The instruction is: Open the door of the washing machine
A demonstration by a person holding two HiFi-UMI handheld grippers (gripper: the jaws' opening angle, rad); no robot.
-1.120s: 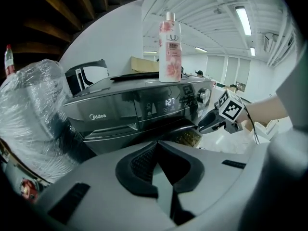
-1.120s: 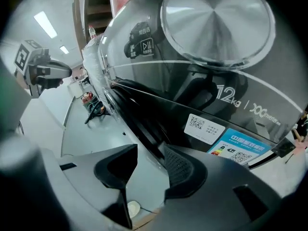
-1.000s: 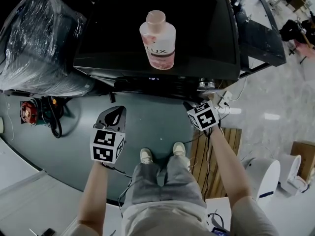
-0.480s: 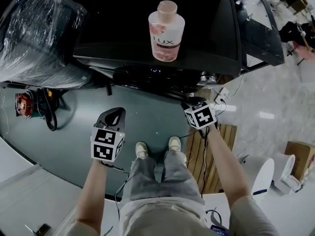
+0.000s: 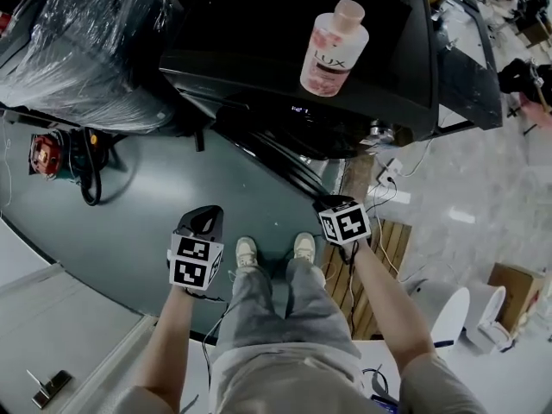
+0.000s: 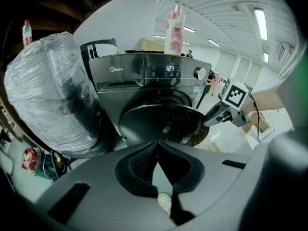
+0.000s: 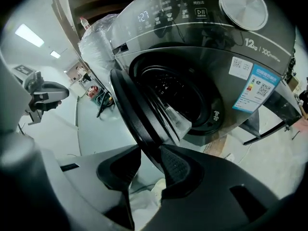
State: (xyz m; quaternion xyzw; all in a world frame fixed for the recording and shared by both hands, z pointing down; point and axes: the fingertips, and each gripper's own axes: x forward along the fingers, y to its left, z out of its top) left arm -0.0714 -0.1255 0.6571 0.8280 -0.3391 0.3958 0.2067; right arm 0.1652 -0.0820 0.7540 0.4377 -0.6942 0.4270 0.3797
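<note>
A grey-green floor [image 5: 147,197] in a wide workshop hall carries a dark washing machine [image 5: 259,24]. 1 pink bottle [image 5: 335,50] stands on its top and a plastic-wrapped appliance [image 5: 86,41] sits just beside it.

The task looks all but done. The door [image 7: 137,109] already stands swung well out from the drum opening, hinged at the left side of the machine's front. At most a wider swing is left, as far as the pictures show.

The right claw [image 7: 150,150] is released. Its jaws have just been closing, yet a gap remains and the pads press on nothing. The door's rim lines up with that gap and seems to lie just past the tips, though contact cannot be made out.

The left claw [image 6: 156,143] is clenched on nothing, its tips meeting. It hangs over the floor, apart from the door, which faces it from ahead.
</note>
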